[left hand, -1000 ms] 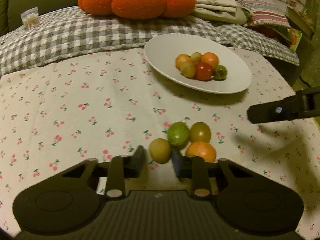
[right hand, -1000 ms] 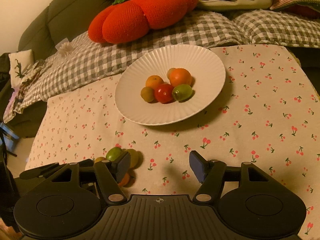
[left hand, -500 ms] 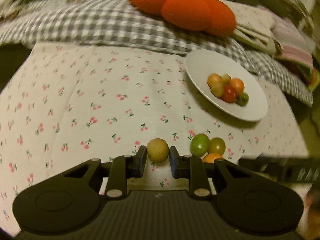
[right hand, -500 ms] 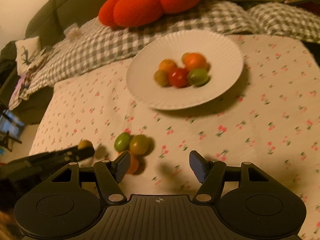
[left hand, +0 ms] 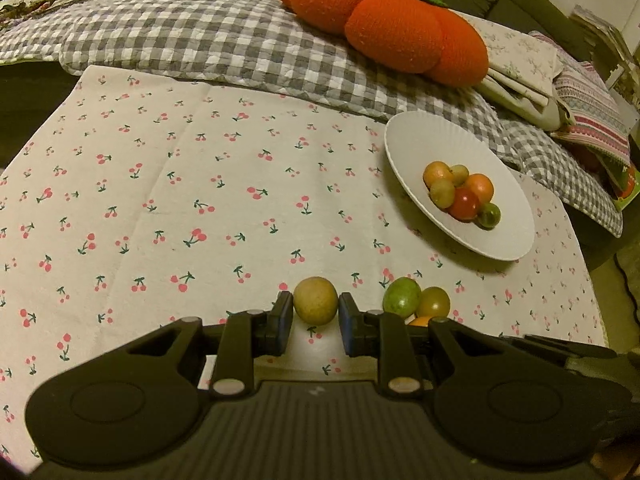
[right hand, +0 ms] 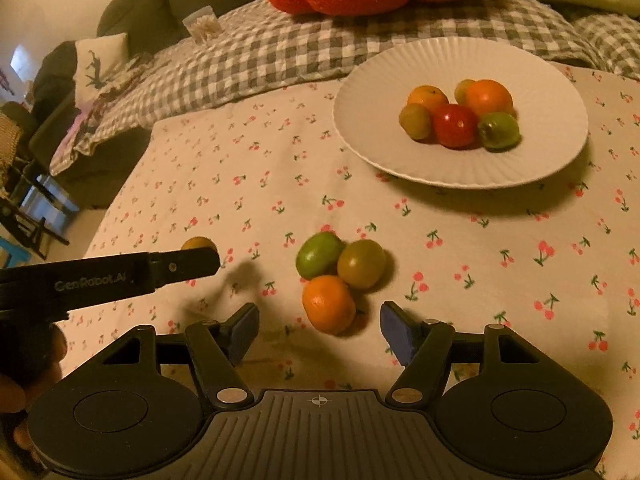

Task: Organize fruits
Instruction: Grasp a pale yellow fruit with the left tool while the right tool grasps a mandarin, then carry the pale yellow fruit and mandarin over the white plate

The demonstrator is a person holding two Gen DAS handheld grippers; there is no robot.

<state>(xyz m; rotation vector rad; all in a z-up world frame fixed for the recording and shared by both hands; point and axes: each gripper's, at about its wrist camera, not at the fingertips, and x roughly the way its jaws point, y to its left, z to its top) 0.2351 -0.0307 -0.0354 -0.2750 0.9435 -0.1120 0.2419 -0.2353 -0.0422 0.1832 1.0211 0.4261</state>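
Now the plate [right hand: 552, 60] holds six fruits; left gripper [left hand: 312, 316] clamps a yellow fruit [left hand: 315, 300], right gripper [right hand: 320, 326] released.

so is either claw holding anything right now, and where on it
The left claw grips the yellowish round fruit across its two sides, at about its widest part. The right claw is open and holds nothing.

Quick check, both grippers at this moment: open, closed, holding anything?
Left gripper: closed on the yellow-green fruit, pads at both its sides.
Right gripper: open, empty, with the orange fruit just ahead.
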